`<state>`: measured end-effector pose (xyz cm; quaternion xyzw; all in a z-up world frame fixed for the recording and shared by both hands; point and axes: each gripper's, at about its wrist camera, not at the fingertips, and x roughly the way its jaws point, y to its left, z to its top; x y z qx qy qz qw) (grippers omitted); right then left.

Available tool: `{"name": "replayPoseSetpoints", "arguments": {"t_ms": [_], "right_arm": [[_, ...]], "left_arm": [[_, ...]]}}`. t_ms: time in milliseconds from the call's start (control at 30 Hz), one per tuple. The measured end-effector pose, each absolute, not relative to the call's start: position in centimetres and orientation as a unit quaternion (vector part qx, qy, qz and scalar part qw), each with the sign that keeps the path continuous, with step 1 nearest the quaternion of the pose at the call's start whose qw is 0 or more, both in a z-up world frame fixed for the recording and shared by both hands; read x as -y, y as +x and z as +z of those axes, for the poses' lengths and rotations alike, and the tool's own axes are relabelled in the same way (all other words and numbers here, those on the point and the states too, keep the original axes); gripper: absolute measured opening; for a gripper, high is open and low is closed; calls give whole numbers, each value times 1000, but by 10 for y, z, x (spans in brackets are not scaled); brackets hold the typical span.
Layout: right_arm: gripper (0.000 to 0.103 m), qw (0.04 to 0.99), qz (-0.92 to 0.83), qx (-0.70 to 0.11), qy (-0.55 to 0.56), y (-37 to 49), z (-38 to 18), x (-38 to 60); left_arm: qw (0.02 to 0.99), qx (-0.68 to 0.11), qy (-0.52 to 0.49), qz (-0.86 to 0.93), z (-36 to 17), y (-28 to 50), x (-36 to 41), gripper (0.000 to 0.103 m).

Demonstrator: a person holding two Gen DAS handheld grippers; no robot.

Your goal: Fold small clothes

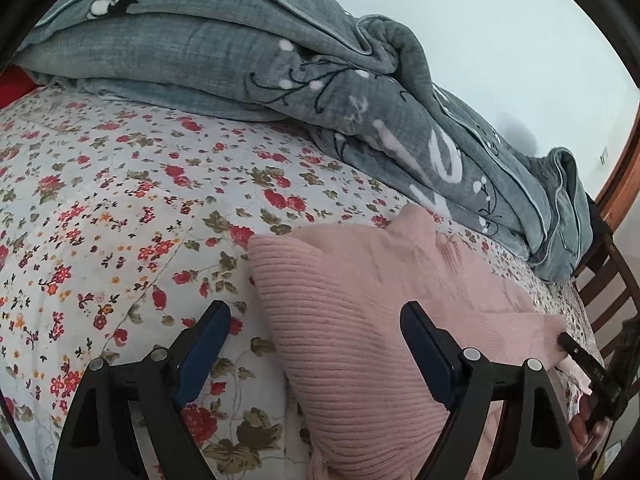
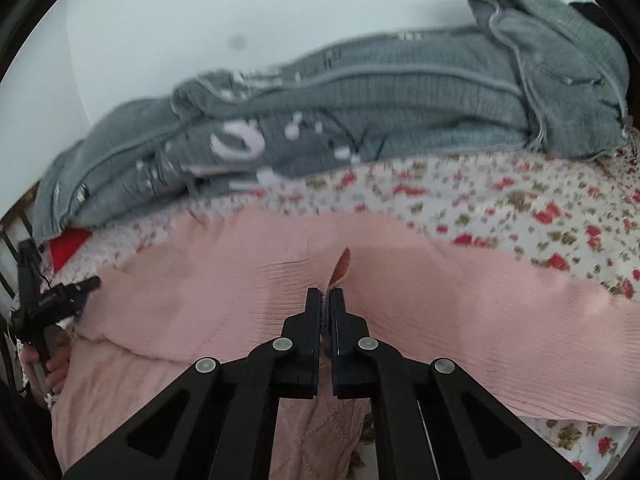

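A pink ribbed knit garment (image 1: 352,320) lies spread on the flowered bed sheet (image 1: 100,200). My left gripper (image 1: 316,312) is open just above the garment's left edge, with one finger over the sheet and the other over the knit. My right gripper (image 2: 325,292) is shut on a pinched fold of the pink garment (image 2: 440,320), and the fabric puckers up just past its tips. The left wrist view shows the right gripper (image 1: 576,350) at the garment's far right corner, with the cloth drawn up to it. In the right wrist view the left gripper (image 2: 80,286) is at the left edge, held by a hand (image 2: 52,364).
A bulky grey-green quilt (image 1: 280,60) is piled along the back of the bed against a white wall. A dark wooden slatted frame (image 1: 608,288) stands at the bed's end. Something red (image 2: 68,244) pokes out under the quilt.
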<state>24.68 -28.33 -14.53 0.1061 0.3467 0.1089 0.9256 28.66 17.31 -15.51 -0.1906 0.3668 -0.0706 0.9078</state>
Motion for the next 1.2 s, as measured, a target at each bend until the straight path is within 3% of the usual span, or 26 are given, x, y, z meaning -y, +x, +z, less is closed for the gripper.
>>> {"name": "replayPoseSetpoints", "arguments": {"t_ms": [500, 600, 733, 800, 833, 867, 900, 933, 967, 1000, 1200], "right_arm": [[4, 939, 42, -325, 106, 239, -139, 293], [4, 924, 45, -374, 69, 252, -151, 280], [16, 911, 39, -409, 42, 261, -161, 271], [29, 913, 47, -402, 46, 258, -159, 272], [36, 913, 48, -403, 46, 258, -160, 272], [36, 911, 51, -406, 45, 259, -161, 272], [36, 910, 51, -409, 44, 260, -162, 271], [37, 910, 50, -409, 45, 260, -162, 271], [37, 910, 51, -409, 46, 259, -161, 271], [37, 910, 53, -408, 47, 258, -161, 272], [37, 912, 59, -403, 48, 257, -159, 271]], "left_arm": [[904, -369, -211, -54, -159, 288, -181, 87], [903, -373, -208, -50, -161, 289, -180, 87], [905, -372, -204, -40, -161, 290, -180, 85], [903, -371, -213, -37, -162, 292, -183, 82], [902, -369, -220, -35, -163, 292, -185, 75], [901, -367, -229, -33, -163, 292, -189, 60], [897, -367, -243, -40, -166, 293, -193, 55], [894, -368, -252, -46, -167, 295, -195, 42], [891, -370, -259, -55, -169, 296, -195, 21], [887, -375, -261, -66, -172, 298, -194, 15], [900, -342, -263, -52, -165, 287, -197, 11]]}}
